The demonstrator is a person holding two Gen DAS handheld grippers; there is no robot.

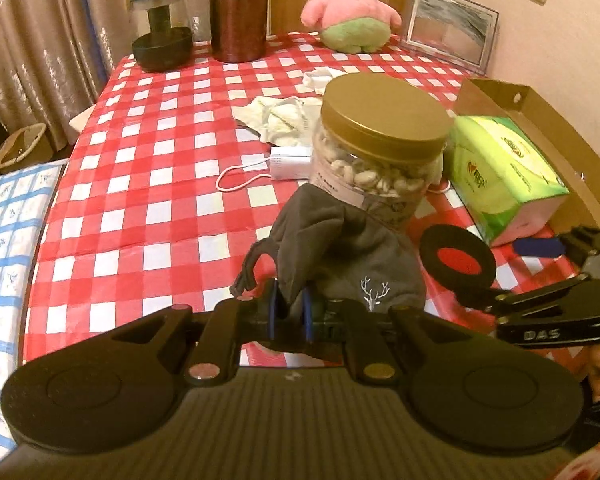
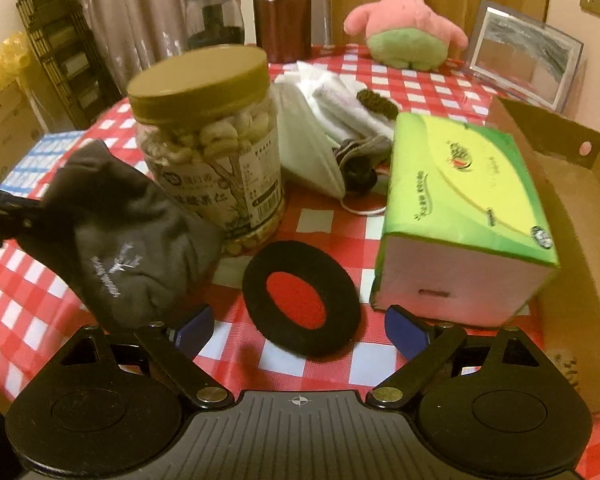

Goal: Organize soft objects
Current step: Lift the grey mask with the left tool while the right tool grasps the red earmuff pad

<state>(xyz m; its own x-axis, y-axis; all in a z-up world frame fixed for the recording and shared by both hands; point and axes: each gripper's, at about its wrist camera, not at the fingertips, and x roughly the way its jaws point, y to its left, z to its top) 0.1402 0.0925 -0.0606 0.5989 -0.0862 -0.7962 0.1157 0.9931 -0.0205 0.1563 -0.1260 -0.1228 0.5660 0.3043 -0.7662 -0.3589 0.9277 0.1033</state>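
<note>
Nut jar [image 2: 210, 140] and tissue box [image 2: 464, 216] flank black foam ring [image 2: 300, 308] on checked cloth [image 1: 140, 200]. Left gripper [image 1: 290, 312] pinches grey pouch [image 1: 340, 256], lifted; right gripper [image 2: 300, 334], angled down, spread wide around ring

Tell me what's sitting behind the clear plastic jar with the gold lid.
Behind the clear plastic jar with the gold lid lies a pile of white cloths with a dark knitted piece on top. Further back stands a pink plush star. The jar hides the pile's left edge.
</note>
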